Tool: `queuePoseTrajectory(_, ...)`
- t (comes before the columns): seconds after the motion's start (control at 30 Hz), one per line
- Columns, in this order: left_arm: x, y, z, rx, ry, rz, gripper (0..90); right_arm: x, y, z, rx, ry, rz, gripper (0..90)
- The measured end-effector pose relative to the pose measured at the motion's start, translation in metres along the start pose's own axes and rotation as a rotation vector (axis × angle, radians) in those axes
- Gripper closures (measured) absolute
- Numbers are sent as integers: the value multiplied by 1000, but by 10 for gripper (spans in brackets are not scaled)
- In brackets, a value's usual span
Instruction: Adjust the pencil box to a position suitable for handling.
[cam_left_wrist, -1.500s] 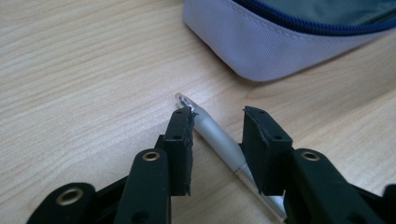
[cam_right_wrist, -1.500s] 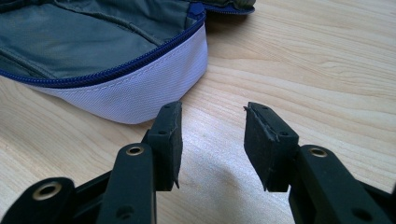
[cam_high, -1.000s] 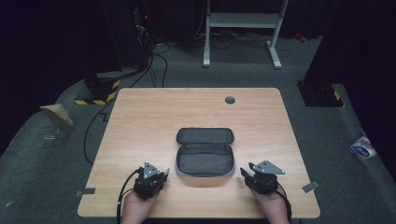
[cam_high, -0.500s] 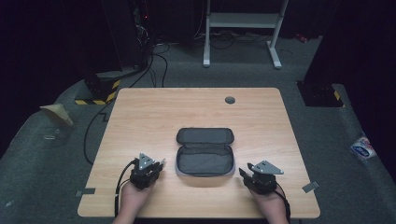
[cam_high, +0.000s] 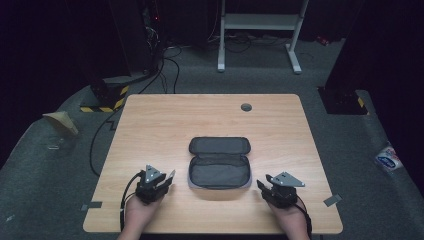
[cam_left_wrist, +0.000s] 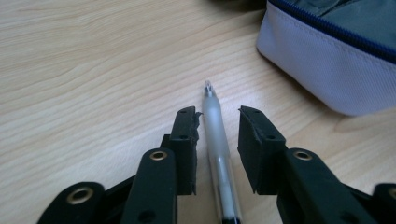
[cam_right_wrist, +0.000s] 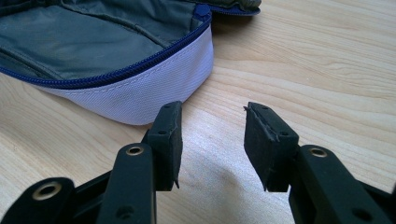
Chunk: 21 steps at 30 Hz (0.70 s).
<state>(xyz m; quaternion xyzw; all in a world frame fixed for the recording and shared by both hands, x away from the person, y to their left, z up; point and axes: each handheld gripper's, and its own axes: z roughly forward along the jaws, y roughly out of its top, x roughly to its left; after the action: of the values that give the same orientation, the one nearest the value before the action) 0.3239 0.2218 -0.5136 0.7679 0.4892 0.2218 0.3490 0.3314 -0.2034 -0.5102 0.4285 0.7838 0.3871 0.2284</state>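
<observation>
Left of the open pouch (cam_high: 219, 162), the left claw (cam_left_wrist: 215, 128) stood released astride a pen (cam_left_wrist: 216, 128) lying lengthwise between its jaws, while the right claw (cam_right_wrist: 212, 140) gaped empty.

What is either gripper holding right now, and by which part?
Nothing is clamped yet. The left gripper is open with a pen lying between its jaws, at the barrel behind the tip. The right gripper is open over bare table.
</observation>
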Motion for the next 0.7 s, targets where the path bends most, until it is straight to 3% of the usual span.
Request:
queuePoseTrajectory(0.17,0,-17,-11,48,-4,-16,672,0,0,1,6,1,2,563)
queuePoseTrajectory(0.33,-3,-19,-12,49,18,1,765,1,0,3,12,8,-6,562)
queuePoseTrajectory(0.5,-2,-21,-14,39,25,38,787,0,1,5,15,15,-15,561)
queuePoseTrajectory(0.7,1,-20,-12,38,15,31,787,-1,0,4,16,12,-6,560)
